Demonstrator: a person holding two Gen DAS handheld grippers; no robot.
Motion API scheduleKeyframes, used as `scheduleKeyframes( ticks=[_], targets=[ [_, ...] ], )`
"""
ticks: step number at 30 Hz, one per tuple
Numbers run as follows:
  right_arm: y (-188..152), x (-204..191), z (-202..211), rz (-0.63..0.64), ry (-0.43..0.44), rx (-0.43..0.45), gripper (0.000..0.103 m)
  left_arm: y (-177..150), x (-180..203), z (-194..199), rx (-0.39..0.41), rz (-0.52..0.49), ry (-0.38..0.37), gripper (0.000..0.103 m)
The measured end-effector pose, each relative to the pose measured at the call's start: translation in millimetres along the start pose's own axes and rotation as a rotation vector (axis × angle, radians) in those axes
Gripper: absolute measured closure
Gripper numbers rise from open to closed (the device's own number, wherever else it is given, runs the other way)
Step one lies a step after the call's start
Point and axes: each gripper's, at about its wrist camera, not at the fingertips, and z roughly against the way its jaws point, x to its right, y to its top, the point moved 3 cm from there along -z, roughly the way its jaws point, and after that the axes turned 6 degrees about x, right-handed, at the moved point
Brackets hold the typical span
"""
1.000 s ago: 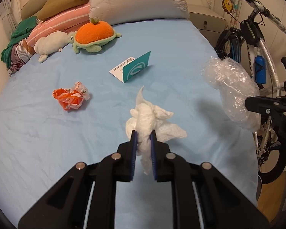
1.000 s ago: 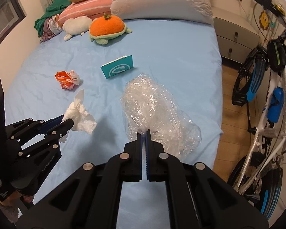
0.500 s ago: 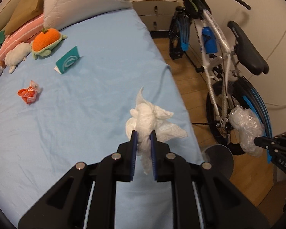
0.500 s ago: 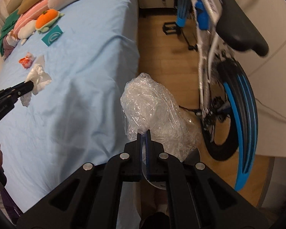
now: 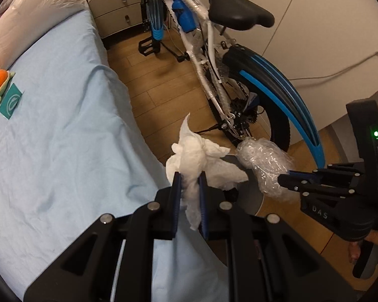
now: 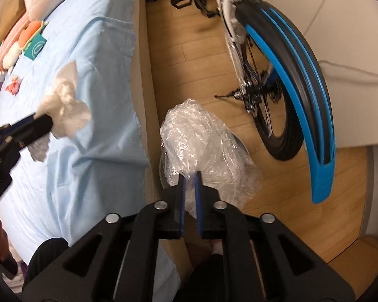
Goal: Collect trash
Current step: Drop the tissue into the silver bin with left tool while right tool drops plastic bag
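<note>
Left gripper (image 5: 189,183): pinched tight on the white tissue (image 5: 199,156), held past the edge of the bed (image 5: 63,130).
Right gripper (image 6: 189,188): squeezing the clear plastic wrap (image 6: 204,148) over the wood floor (image 6: 189,58).
Bin (image 6: 240,143): round, under the plastic wrap.
Bike (image 5: 239,75): just beside.

One tissue wad (image 5: 196,156), one plastic wrap (image 6: 204,148), one bicycle (image 5: 214,50), one bed (image 5: 50,138), two claws (image 5: 189,183) (image 6: 189,183)

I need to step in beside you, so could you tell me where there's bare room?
Bare wooden floor runs between the blue-sheeted bed and the white-and-blue bicycle. It is crowded nearer you, where the crumpled clear plastic hangs.
</note>
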Motion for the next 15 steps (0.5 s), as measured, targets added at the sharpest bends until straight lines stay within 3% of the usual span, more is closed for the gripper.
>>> scheduleKeyframes(
  ticks=[15],
  targets=[
    [-22,38,16,-0.056,0.038,0.023,0.093,-16,63,-33,-0.079,-0.121,-0.052,0.089]
  ],
)
